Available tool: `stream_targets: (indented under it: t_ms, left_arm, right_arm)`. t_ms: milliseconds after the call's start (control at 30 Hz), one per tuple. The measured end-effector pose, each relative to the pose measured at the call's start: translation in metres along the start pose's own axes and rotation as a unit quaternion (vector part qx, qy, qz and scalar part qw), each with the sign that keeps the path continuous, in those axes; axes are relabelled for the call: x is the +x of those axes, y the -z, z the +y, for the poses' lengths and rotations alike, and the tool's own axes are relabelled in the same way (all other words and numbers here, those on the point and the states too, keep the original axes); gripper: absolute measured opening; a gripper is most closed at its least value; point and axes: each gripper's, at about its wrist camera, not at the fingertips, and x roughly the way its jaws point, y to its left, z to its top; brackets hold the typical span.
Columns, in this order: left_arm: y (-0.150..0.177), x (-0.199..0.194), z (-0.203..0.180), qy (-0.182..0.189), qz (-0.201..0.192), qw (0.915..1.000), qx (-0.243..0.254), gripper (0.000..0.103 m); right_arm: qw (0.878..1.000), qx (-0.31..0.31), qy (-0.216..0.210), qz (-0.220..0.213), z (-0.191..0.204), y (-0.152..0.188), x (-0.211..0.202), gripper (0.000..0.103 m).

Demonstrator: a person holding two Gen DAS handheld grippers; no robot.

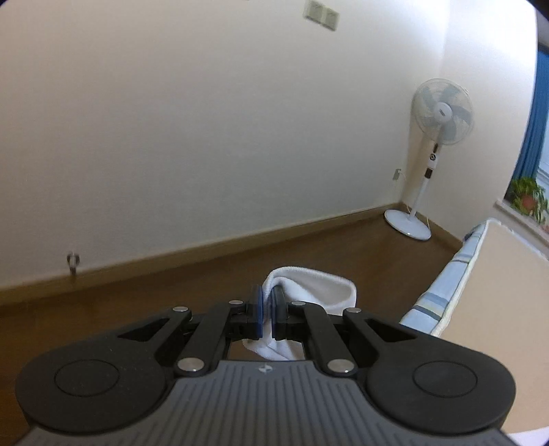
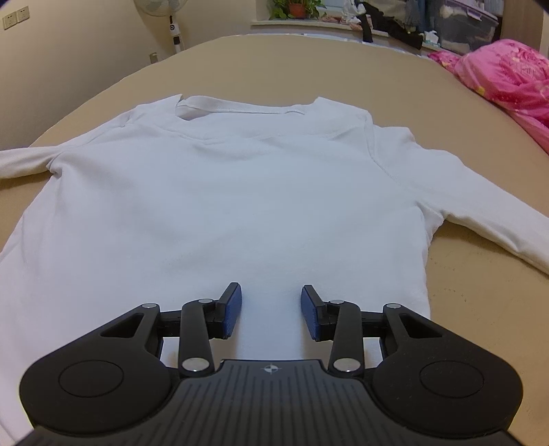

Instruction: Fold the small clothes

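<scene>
A white long-sleeved shirt (image 2: pixel 219 192) lies flat on the tan bed (image 2: pixel 473 295), neck away from me, both sleeves spread out to the sides. My right gripper (image 2: pixel 271 298) hovers over the shirt's lower hem, open, with nothing pinched between its blue pads. In the left wrist view my left gripper (image 1: pixel 267 302) is shut on a white cuff (image 1: pixel 315 286), the end of the shirt's sleeve, held off the bed's side above the brown floor. The cloth hangs down under the fingers.
A pink quilt (image 2: pixel 507 75) lies at the bed's far right. Beyond it, a windowsill with a potted plant (image 2: pixel 295 7) and piled dark clothes (image 2: pixel 387 20). A white standing fan (image 1: pixel 435 137) is in the room's corner. The bed's edge with striped mattress (image 1: pixel 442 274) is at right.
</scene>
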Motion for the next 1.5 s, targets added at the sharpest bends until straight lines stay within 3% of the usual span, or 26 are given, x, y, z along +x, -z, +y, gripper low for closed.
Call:
stream_targets:
  t_ms: [133, 267, 300, 367, 467, 533, 567, 600, 633, 733, 767, 800, 833, 867, 900, 1000, 1167, 1267, 1400, 1433, 1500]
  left_arm:
    - [-0.007, -0.002, 0.003, 0.042, -0.024, 0.9987, -0.014, 0.004]
    - [0.0, 0.018, -0.004, 0.036, 0.048, 0.9979, -0.026, 0.004]
    - [-0.001, 0.014, -0.012, 0.047, 0.05, 0.9974, -0.021, 0.004]
    - [-0.004, -0.006, -0.046, 0.088, 0.027, 0.9955, 0.023, 0.004]
    - [0.004, -0.051, -0.126, 0.183, 0.007, 0.9787, 0.093, 0.004]
    - [0.023, -0.087, -0.183, 0.258, 0.021, 0.958, 0.124, 0.004]
    - [0.036, -0.107, -0.215, 0.294, 0.034, 0.9454, 0.136, 0.004]
    - [0.049, -0.126, -0.246, 0.329, 0.05, 0.932, 0.143, 0.004]
    - [0.063, -0.145, -0.273, 0.358, 0.063, 0.9193, 0.15, 0.004]
    - [0.111, -0.213, -0.359, 0.446, 0.095, 0.8721, 0.177, 0.005]
    - [0.129, -0.234, -0.383, 0.479, 0.118, 0.8511, 0.181, 0.006]
    - [0.149, -0.251, -0.4, 0.51, 0.149, 0.8273, 0.183, 0.013]
    - [0.163, -0.262, -0.421, 0.547, 0.205, 0.7876, 0.196, 0.022]
    - [0.186, -0.278, -0.429, 0.565, 0.238, 0.7626, 0.207, 0.022]
    - [0.191, -0.284, -0.43, 0.575, 0.245, 0.7509, 0.214, 0.022]
    - [0.189, -0.285, -0.407, 0.566, 0.187, 0.7583, 0.264, 0.023]
    - [0.18, -0.264, -0.319, 0.478, 0.125, 0.8006, 0.339, 0.023]
    - [0.184, -0.229, -0.281, 0.429, 0.121, 0.8282, 0.339, 0.023]
    - [0.18, -0.166, -0.221, 0.361, 0.136, 0.8724, 0.3, 0.023]
    - [0.188, -0.149, -0.216, 0.34, 0.162, 0.8789, 0.293, 0.023]
    - [0.175, -0.132, -0.201, 0.329, 0.188, 0.8771, 0.295, 0.025]
  right_arm:
    - [1.0, 0.004, 0.004, -0.002, -0.001, 0.0, 0.0, 0.04]
    - [1.0, 0.004, 0.005, -0.004, 0.0, 0.001, 0.0, 0.04]
    - [1.0, 0.007, 0.006, -0.004, 0.0, 0.001, 0.0, 0.04]
    - [1.0, 0.016, 0.004, -0.005, -0.001, 0.0, -0.001, 0.04]
    - [0.999, 0.041, -0.003, -0.018, -0.006, -0.007, -0.005, 0.04]
    - [0.997, 0.067, -0.013, -0.034, -0.013, -0.013, -0.011, 0.04]
    - [0.996, 0.079, -0.016, -0.043, -0.017, -0.016, -0.014, 0.033]
    - [0.994, 0.093, -0.023, -0.05, -0.022, -0.019, -0.015, 0.015]
    - [0.992, 0.109, -0.029, -0.055, -0.027, -0.022, -0.016, 0.009]
    - [0.984, 0.161, -0.028, -0.073, -0.045, -0.028, -0.018, 0.008]
    - [0.981, 0.176, -0.029, -0.078, -0.051, -0.029, -0.018, 0.01]
    - [0.977, 0.192, -0.029, -0.083, -0.058, -0.03, -0.019, 0.01]
    - [0.975, 0.203, -0.03, -0.086, -0.063, -0.03, -0.019, 0.011]
    - [0.972, 0.215, -0.034, -0.087, -0.07, -0.032, -0.02, 0.018]
    - [0.969, 0.226, -0.037, -0.088, -0.075, -0.032, -0.02, 0.024]
    - [0.96, 0.26, -0.051, -0.09, -0.093, -0.035, -0.019, 0.027]
    - [0.949, 0.302, -0.055, -0.075, -0.116, -0.043, -0.005, 0.027]
    - [0.947, 0.31, -0.054, -0.07, -0.122, -0.049, 0.011, 0.027]
    - [0.95, 0.302, -0.057, -0.052, -0.119, -0.054, 0.041, 0.027]
    - [0.952, 0.297, -0.055, -0.048, -0.116, -0.055, 0.048, 0.027]
    - [0.955, 0.288, -0.053, -0.043, -0.111, -0.056, 0.058, 0.027]
